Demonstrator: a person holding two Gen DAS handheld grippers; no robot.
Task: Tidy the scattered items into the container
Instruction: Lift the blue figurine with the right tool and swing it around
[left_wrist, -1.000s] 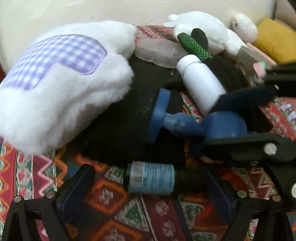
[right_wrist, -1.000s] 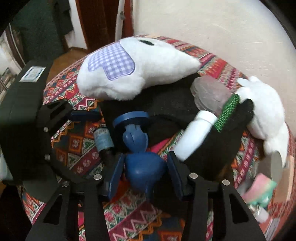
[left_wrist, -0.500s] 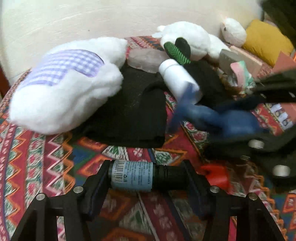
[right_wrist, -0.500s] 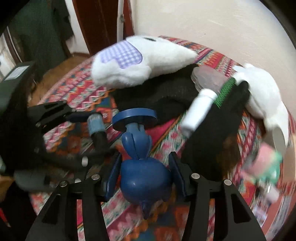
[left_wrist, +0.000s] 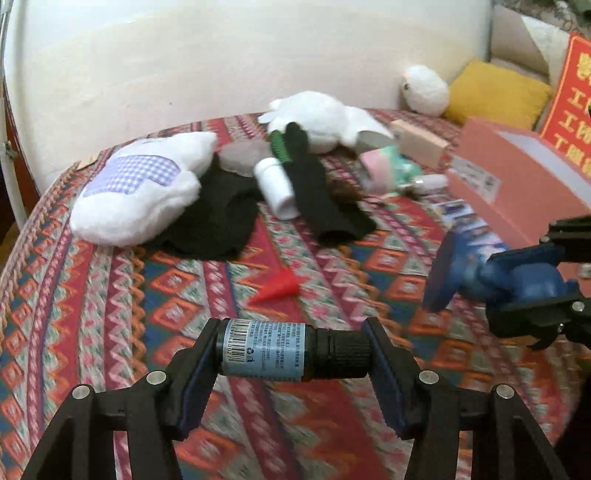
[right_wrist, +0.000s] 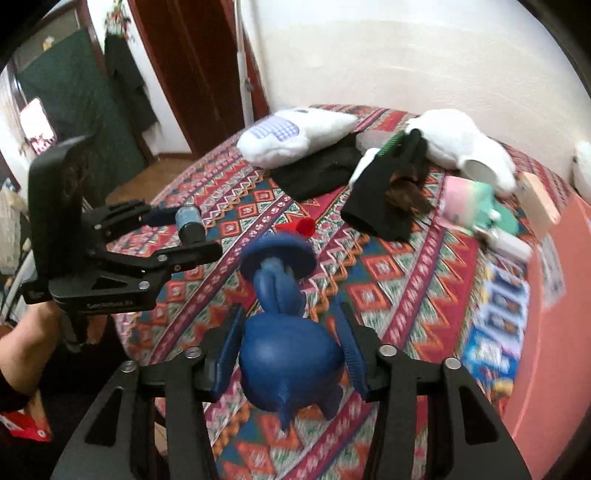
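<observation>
My left gripper (left_wrist: 291, 350) is shut on a small dark bottle (left_wrist: 288, 350) with a pale blue label, held crosswise above the patterned cloth; that bottle (right_wrist: 189, 223) also shows in the right wrist view. My right gripper (right_wrist: 291, 350) is shut on a blue rubber toy (right_wrist: 284, 332) with a round disc end; this toy (left_wrist: 491, 277) hangs at the right of the left wrist view. A pink box (left_wrist: 517, 181), the container, stands at the right. A red cone (left_wrist: 277, 288) lies on the cloth between the grippers.
At the back lie a white plush with a purple check patch (left_wrist: 144, 184), black cloth (left_wrist: 218, 218), a white bottle (left_wrist: 277, 184), a black-and-green glove (left_wrist: 317, 184), a white plush (left_wrist: 325, 118), a pink-green item (left_wrist: 384, 166) and a wooden block (left_wrist: 421, 142). A person's hand (right_wrist: 29, 332) holds the left gripper.
Both grippers have pulled back and up from the pile with their objects, and the pink box has come into view. The left gripper closed on the bottle over the last second.
</observation>
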